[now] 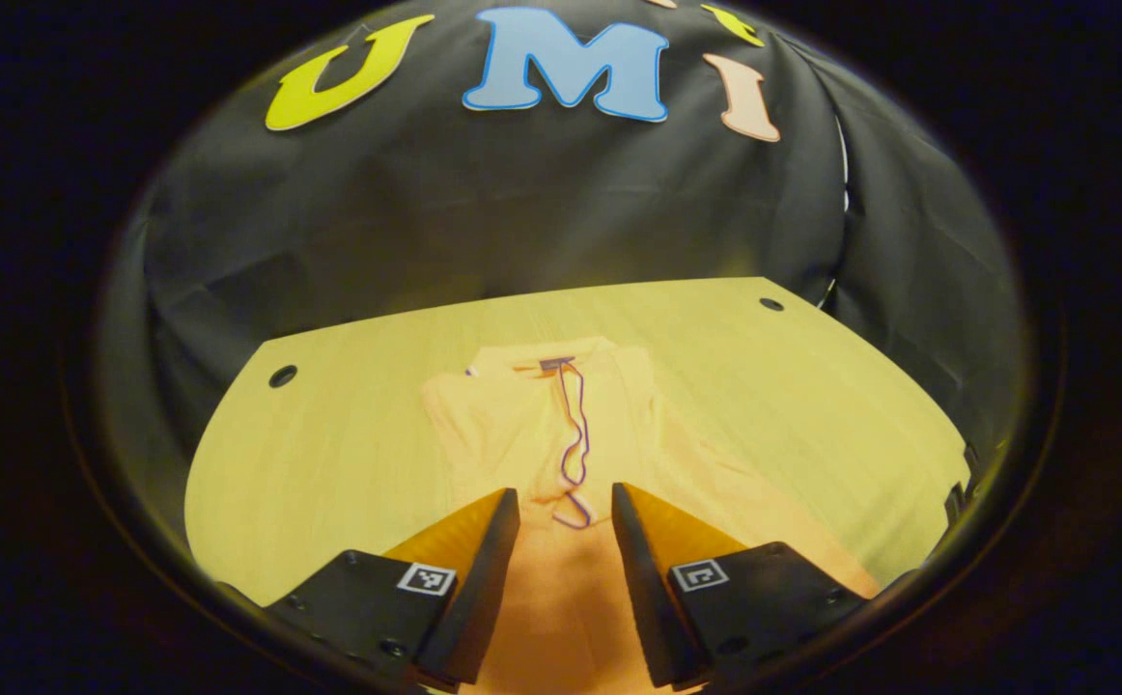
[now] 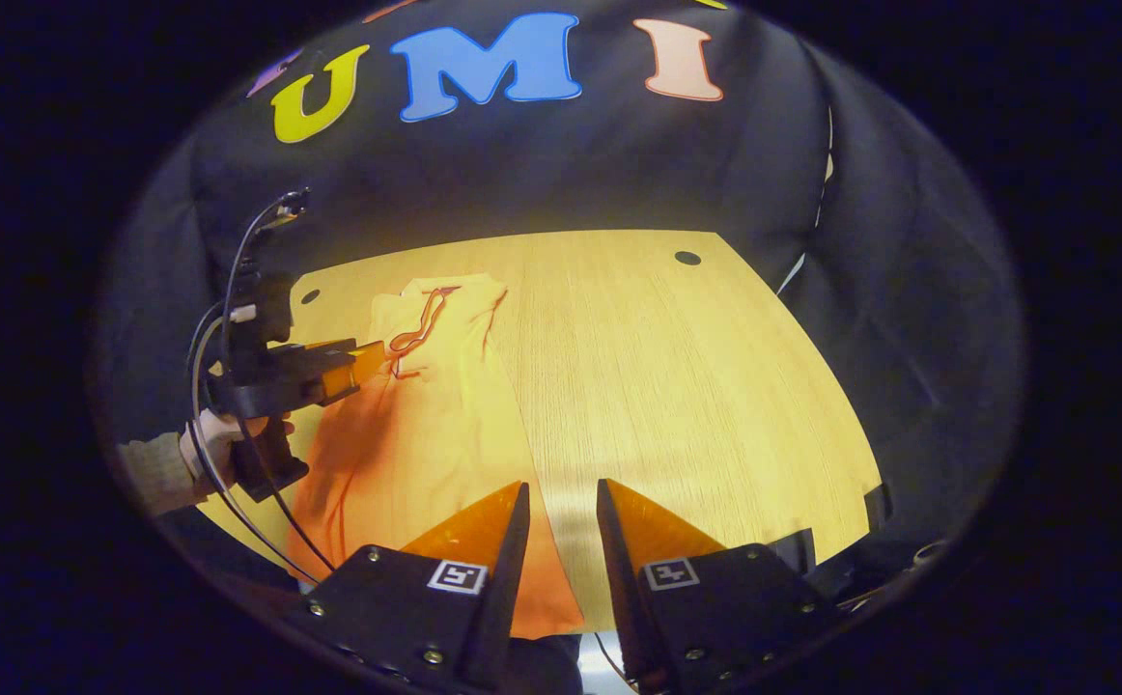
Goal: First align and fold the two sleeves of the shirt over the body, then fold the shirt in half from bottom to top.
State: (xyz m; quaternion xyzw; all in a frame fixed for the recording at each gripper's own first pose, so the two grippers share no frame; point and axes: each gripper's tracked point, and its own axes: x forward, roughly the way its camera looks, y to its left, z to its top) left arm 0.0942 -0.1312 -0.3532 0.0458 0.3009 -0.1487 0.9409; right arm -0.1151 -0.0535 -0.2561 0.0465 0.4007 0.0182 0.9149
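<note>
An orange shirt lies flat on a pale wooden table, collar at the far end, with a thin purple cord looping down its middle. The left tool hangs over the shirt's near half, jaws parted and gripping nothing. In the right gripper view, the right tool hovers above the shirt's right edge, jaws apart and empty, while farther off at left a hand holds the left tool over the cloth near the collar.
</note>
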